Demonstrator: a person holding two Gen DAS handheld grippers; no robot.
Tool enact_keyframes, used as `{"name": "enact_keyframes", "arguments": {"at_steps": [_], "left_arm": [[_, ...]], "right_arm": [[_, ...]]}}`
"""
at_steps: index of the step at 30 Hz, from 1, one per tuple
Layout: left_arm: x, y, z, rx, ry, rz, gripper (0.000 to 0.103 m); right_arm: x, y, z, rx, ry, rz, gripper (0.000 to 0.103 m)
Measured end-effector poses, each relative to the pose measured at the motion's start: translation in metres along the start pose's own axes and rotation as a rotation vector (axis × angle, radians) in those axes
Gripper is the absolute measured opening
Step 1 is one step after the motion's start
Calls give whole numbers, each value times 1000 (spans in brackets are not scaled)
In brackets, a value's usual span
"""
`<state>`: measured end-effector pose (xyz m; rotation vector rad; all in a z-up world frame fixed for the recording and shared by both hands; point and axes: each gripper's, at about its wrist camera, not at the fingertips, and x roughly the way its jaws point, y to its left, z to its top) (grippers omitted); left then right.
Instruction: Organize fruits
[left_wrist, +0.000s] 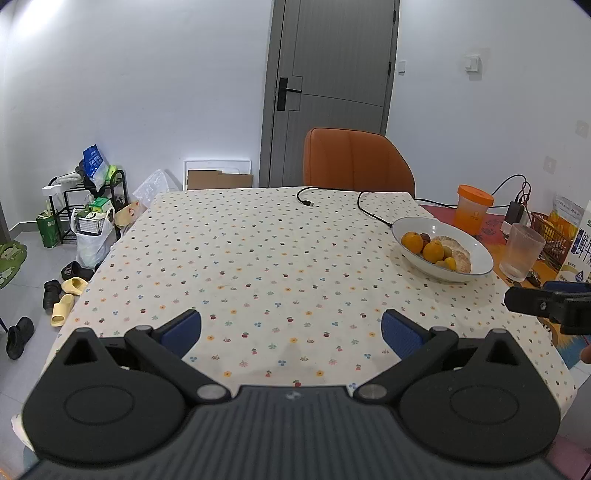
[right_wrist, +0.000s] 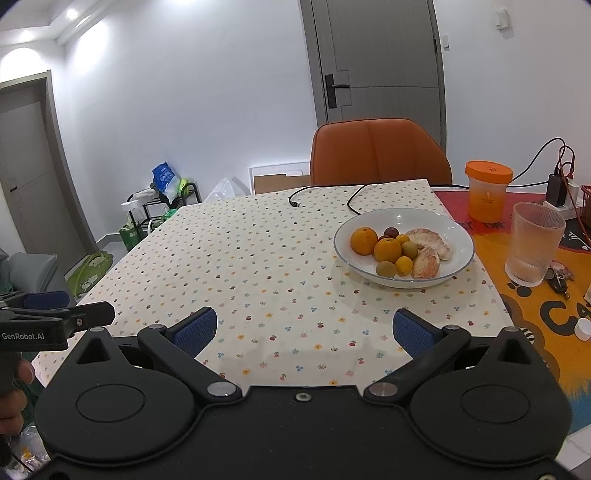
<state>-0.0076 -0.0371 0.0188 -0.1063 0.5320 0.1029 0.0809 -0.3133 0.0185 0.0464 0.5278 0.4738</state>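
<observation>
A white bowl (right_wrist: 458, 229) (left_wrist: 417, 225) stands on the right side of the dotted tablecloth (right_wrist: 258, 258) (left_wrist: 240, 251). It holds two oranges (right_wrist: 364, 240) (left_wrist: 412, 242), small yellow and green fruits (right_wrist: 403, 265), a dark plum (right_wrist: 390, 232) and peeled citrus segments (right_wrist: 426, 263). My left gripper (left_wrist: 291, 328) hovers open over the near cloth, nothing between its blue pads. My right gripper (right_wrist: 304, 328) is also open and empty, near the front edge, with the bowl ahead and to the right. Each gripper shows at the edge of the other's view.
An orange-lidded jar (right_wrist: 487, 195), a ribbed glass (right_wrist: 532, 245), keys and a charger stand right of the bowl on an orange mat. A black cable (right_wrist: 325, 194) lies at the table's far edge. An orange chair (right_wrist: 380, 155) stands behind. Shoes and bags clutter the floor to the left (left_wrist: 74, 258).
</observation>
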Motion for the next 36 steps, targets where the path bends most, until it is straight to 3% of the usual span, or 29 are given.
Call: {"name": "enact_keyframes", "arguments": {"at_steps": [36], "left_arm": [[1, 1, -1, -10, 2, -9, 103]], "right_arm": [[-1, -3, 0, 5, 2, -11, 103]]}}
